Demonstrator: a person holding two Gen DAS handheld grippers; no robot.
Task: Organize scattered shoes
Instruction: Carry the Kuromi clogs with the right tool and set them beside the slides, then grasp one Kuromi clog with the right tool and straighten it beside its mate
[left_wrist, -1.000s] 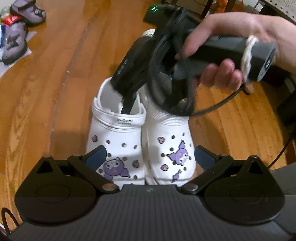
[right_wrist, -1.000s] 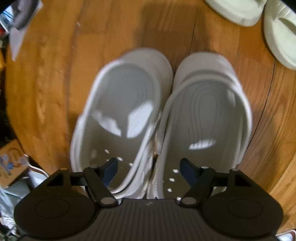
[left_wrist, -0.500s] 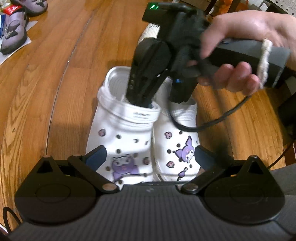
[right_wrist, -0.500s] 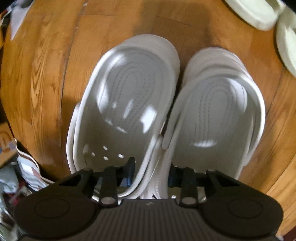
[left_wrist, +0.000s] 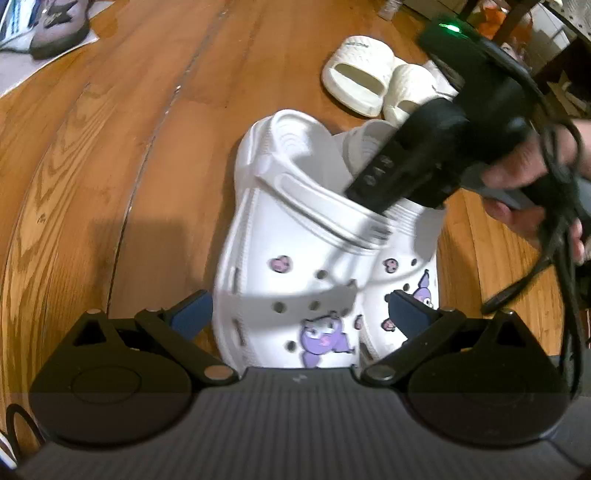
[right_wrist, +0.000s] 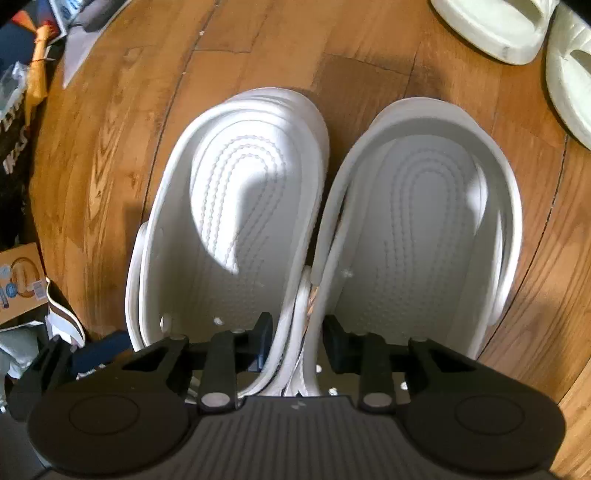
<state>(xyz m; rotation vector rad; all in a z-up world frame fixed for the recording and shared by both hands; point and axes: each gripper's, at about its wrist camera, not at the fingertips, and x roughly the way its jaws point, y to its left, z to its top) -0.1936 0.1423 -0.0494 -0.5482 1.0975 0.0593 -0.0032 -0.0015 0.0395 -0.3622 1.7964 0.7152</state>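
Two white clogs with purple charms (left_wrist: 295, 273) are pressed side by side above the wooden floor. My right gripper (right_wrist: 297, 341) is shut on their two inner walls, one finger inside each clog (right_wrist: 258, 221). From the left wrist view it (left_wrist: 417, 162) reaches down into the clogs from the right. My left gripper (left_wrist: 299, 314) is open, its fingers on either side of the clogs' toes without touching them.
A pair of cream slides (left_wrist: 369, 79) lies on the floor just behind the clogs, also at the top right in the right wrist view (right_wrist: 517, 29). Purple-grey shoes on paper (left_wrist: 55, 26) are at the far left. Boxes and clutter (right_wrist: 22, 280) line the left side.
My right gripper has closed on the clogs' inner walls and carried the pair toward the cream slides. The left gripper stayed open.
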